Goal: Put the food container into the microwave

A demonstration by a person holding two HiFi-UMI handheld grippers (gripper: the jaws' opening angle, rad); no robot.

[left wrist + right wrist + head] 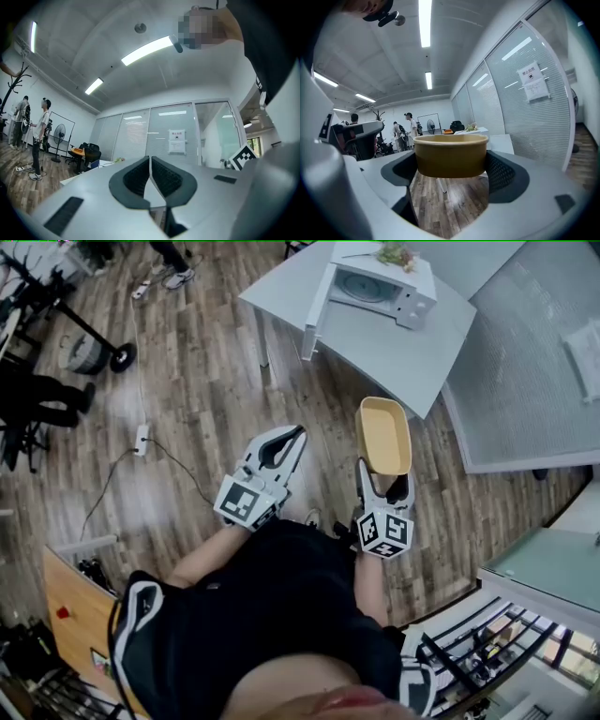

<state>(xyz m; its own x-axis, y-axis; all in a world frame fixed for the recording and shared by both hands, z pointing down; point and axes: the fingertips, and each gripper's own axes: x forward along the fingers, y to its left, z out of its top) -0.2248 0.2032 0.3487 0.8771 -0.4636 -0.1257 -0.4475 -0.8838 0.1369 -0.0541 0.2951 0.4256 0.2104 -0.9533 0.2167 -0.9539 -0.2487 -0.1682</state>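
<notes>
**Operator:** What is the grip status?

**Instructor:** The right hand-held gripper (384, 476) has its jaws spread wide and closed on the food container (383, 432). One pad presses on each side wall. The container sits upright between the jaws, its rim level, and reaches out past the fingertips. The left hand-held gripper (150, 164) has its jaws together and holds nothing. It hangs just to the left of the right one.

**Operator:** Where is the target?

**Instructor:** Wooden floor (216, 362) lies below and ahead of both hand-held grippers. Well ahead of the right one, slightly to its left, the microwave (380, 289) stands on a white tabletop (394, 352). Its door looks swung out to one side, but it is too small in the head view to confirm.

**Operator:** How do I do the carry well?

**Instructor:** In my judgement this is the transport step.
1. Hold the rim level; the container is open-topped.
2. Do not tighten the grip; the thin wall may buckle.
3. Approach the microwave square to its front.
4. Reserve the left hand-held gripper for the door, if it needs moving.
5. Enter the opening container first, clear of the frame.
</notes>
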